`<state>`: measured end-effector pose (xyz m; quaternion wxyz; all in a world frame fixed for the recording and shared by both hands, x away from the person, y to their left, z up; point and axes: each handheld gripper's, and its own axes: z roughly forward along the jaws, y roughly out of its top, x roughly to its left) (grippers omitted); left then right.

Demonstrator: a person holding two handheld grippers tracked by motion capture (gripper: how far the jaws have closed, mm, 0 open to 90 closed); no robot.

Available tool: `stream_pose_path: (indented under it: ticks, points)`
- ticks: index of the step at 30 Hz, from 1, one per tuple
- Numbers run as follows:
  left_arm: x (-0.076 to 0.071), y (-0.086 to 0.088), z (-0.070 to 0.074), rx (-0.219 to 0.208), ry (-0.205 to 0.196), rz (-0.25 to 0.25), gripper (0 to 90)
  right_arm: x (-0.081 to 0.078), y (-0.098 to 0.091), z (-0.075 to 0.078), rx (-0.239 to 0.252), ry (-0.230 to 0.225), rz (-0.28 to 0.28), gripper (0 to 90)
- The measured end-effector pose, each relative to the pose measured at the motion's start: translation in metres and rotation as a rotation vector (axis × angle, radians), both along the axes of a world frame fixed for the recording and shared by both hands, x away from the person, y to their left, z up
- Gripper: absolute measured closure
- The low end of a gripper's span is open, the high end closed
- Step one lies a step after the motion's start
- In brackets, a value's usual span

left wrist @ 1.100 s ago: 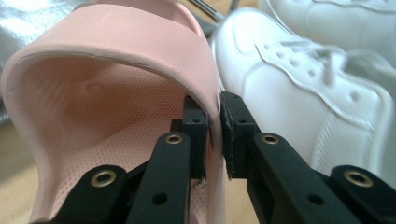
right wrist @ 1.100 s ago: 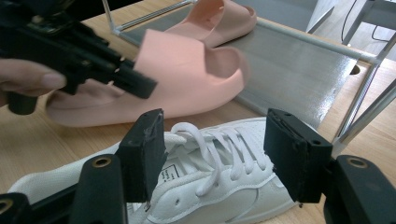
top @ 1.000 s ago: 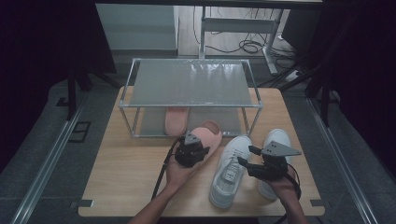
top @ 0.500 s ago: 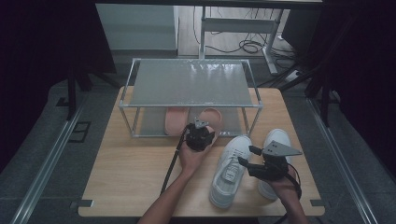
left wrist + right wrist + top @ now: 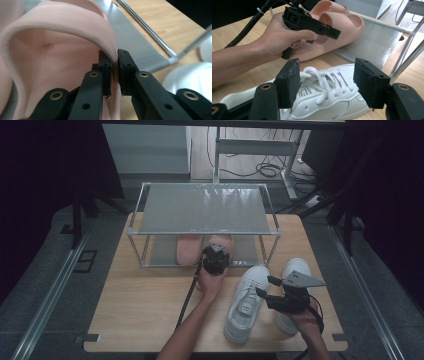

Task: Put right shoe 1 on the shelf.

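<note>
My left gripper (image 5: pixel 217 251) is shut on the side wall of a pink slipper (image 5: pixel 221 242), whose toe lies in under the metal rack (image 5: pixel 205 210). In the left gripper view the pads (image 5: pixel 124 67) pinch the slipper's thin pink edge (image 5: pixel 75 27). A second pink slipper (image 5: pixel 187 249) rests beside it on the rack's low grey shelf. My right gripper (image 5: pixel 264 287) stands open, low over a white laced sneaker (image 5: pixel 244 305). In the right gripper view its jaws (image 5: pixel 327 82) straddle the sneaker's laces (image 5: pixel 324 100) without touching them.
A second white sneaker (image 5: pixel 297 268) lies at the right, partly under my right hand. The rack's top shelf spans the back half of the wooden table (image 5: pixel 140 310). Its thin posts (image 5: pixel 263 251) stand close to the sneakers. Bare wood lies at the front left.
My left gripper has carried the pink slipper away from me to the rack, so its toe now sits under the shelf beside the other slipper. The right gripper has kept still.
</note>
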<state>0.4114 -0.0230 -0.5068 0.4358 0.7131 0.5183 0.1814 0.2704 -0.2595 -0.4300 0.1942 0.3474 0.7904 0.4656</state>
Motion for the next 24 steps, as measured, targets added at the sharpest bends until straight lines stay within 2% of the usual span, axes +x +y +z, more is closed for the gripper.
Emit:
stream_pose_path:
  ticks: [3, 9, 12, 15, 19, 24]
  points:
    - [0.005, 0.001, 0.001, -0.02, 0.002, 0.031, 82.6, 0.0, 0.0, 0.0, 0.003, 0.002, 0.001, 38.0]
    - [0.015, -0.002, -0.001, -0.014, 0.011, 0.056, 81.6, -0.001, -0.002, 0.001, 0.004, 0.002, -0.002, 37.9]
    - [0.017, -0.003, -0.001, -0.005, 0.013, 0.058, 76.9, -0.001, -0.002, 0.001, 0.004, -0.002, -0.004, 37.9]
    - [0.014, -0.004, 0.0, -0.006, 0.015, 0.048, 65.6, -0.002, -0.002, 0.001, 0.005, -0.004, -0.007, 37.9]
    - [0.007, -0.001, 0.005, -0.013, 0.022, 0.018, 59.3, -0.002, -0.002, 0.001, 0.002, -0.002, -0.006, 37.9]
    - [-0.007, 0.012, 0.012, -0.018, 0.015, -0.007, 55.7, -0.002, -0.002, 0.001, 0.002, -0.003, -0.009, 37.9]
